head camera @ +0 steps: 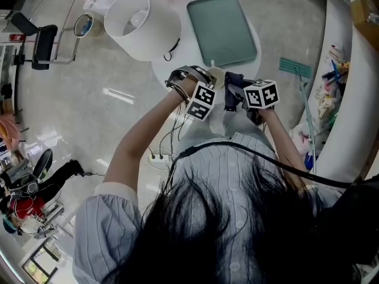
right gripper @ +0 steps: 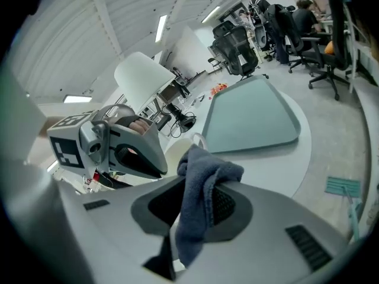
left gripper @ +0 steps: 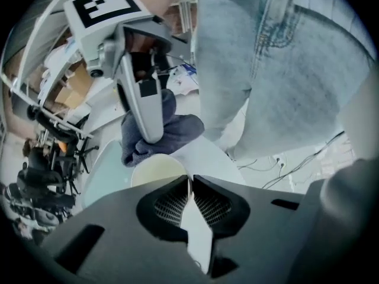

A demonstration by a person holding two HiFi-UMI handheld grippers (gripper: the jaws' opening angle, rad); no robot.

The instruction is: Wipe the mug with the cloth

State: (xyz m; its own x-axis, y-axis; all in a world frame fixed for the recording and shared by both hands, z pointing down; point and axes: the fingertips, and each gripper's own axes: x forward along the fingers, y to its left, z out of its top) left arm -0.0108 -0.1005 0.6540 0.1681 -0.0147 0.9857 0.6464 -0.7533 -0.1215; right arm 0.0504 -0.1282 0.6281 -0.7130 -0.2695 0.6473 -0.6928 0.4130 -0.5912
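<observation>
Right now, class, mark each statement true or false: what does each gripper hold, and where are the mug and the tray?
1. The right gripper is shut on the blue cloth. True.
2. The left gripper is open and empty. False: it is shut on the rim of the mug.
3. The mug stands on the green tray. False: the mug is held near the tray, not on it.
4. Nothing lies on the tray. True.
</observation>
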